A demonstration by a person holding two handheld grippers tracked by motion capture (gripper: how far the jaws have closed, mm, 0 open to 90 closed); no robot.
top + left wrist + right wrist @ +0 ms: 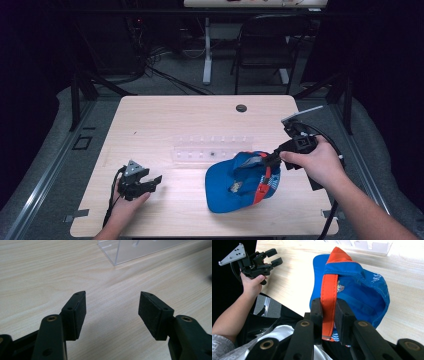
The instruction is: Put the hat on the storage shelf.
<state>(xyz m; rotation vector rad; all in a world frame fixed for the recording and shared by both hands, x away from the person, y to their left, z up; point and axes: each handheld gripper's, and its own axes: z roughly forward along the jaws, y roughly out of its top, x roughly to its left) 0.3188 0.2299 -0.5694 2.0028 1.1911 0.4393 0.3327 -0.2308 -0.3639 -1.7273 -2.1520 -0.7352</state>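
Nearest the person, the left gripper (154, 181) sits low over the front-left part of the pale wood-grain counter (165, 120), held in the left hand (125, 202). In the left gripper view its 2 black jaws stand wide apart with only bare wood between them, and the corner of a clear plastic tray (130, 251) lies on the counter beyond them.

To the right, a blue fabric baseball cap with an orange strap (242, 181) lies upside down on the front-centre of the counter, its brim pointing toward the left and its open underside facing up. The right gripper (272, 159), held in the right hand (317, 162), reaches in from the right and is closed on the cap's rear edge. In the right gripper view the 2 jaws are pinched narrowly on the orange strap (329, 302), with the blue lining of the cap spreading out past them.

Just behind the cap, the clear plastic tray (212, 148) lies flat across the middle of the counter. Farther back, a small dark round hole (241, 108) marks the counter near its far edge. Beyond the counter, a dark folding chair (265, 42) stands on the floor beside a white table leg (207, 50).
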